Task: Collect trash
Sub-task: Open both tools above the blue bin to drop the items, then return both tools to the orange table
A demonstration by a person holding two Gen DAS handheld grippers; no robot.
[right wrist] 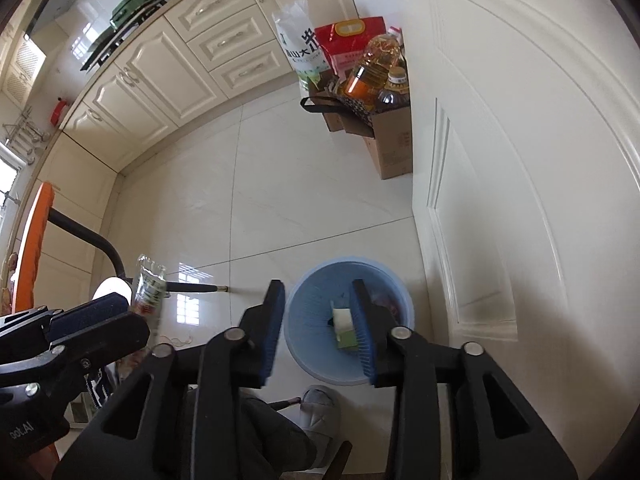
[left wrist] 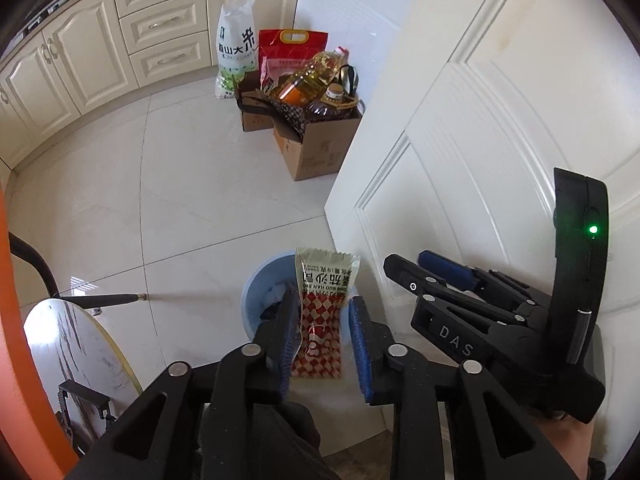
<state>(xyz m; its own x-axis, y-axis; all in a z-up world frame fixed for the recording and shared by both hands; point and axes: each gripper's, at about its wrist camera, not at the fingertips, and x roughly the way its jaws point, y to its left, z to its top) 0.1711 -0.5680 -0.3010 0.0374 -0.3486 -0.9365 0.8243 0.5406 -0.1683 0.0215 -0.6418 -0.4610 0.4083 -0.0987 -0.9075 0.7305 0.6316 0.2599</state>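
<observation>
My left gripper [left wrist: 325, 308] has its jaws apart, and a snack wrapper [left wrist: 322, 312] with a red and white check pattern hangs between them against the left pad, above a blue trash bin [left wrist: 260, 284]. In the right wrist view the left gripper [right wrist: 120, 316] shows at the left with the wrapper [right wrist: 149, 288] sticking up from it. My right gripper [right wrist: 318, 292] is open and empty above the blue bin [right wrist: 316, 320], which holds a small white and green carton [right wrist: 344, 326] and other trash. The right gripper [left wrist: 412, 268] also shows at the right of the left wrist view.
A white door [left wrist: 480, 140] stands right beside the bin. Cardboard boxes [left wrist: 316, 148] with oil bottles and rice bags sit by the cream cabinets [left wrist: 92, 48]. A round marble table [left wrist: 80, 356] and an orange chair with black legs [right wrist: 36, 240] are at the left.
</observation>
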